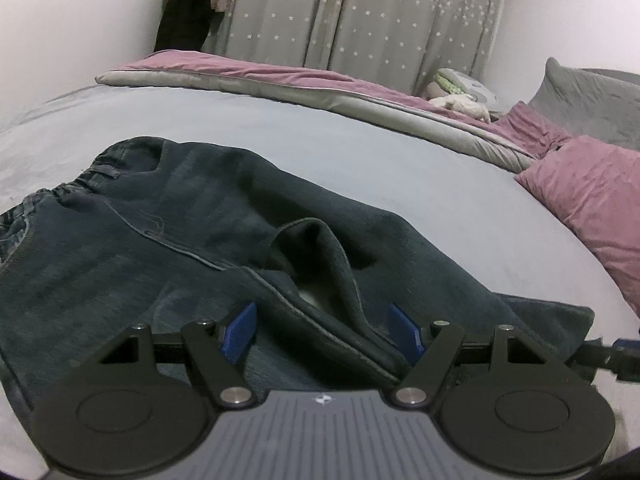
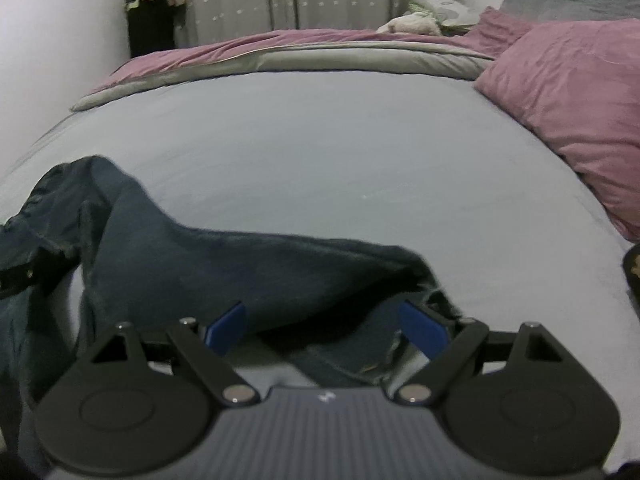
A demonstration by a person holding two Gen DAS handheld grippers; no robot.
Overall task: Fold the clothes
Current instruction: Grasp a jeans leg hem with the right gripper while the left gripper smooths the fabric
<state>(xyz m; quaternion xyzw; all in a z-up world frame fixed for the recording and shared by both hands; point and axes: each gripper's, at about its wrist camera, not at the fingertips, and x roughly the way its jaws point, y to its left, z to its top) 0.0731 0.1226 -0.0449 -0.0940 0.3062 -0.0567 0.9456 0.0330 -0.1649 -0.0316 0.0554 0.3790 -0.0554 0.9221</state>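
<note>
A pair of dark blue jeans (image 1: 168, 248) lies spread on the grey-blue bed sheet (image 1: 360, 136), with the elastic waistband at the far left. My left gripper (image 1: 323, 332) is open and low over the jeans, and a raised fold of denim runs between its blue pads (image 1: 240, 332). In the right wrist view one jeans leg (image 2: 248, 268) stretches across the sheet (image 2: 320, 140), its frayed hem near the right pad (image 2: 424, 332). My right gripper (image 2: 325, 332) is open, with the leg end lying between its fingers.
A pink pillow (image 2: 572, 112) lies at the right of the bed. A pink and grey duvet (image 1: 280, 84) is bunched along the far side. Behind it hang a star-patterned curtain (image 1: 360, 12) and clothes (image 1: 188, 4) by the wall. Bare sheet spreads beyond the jeans.
</note>
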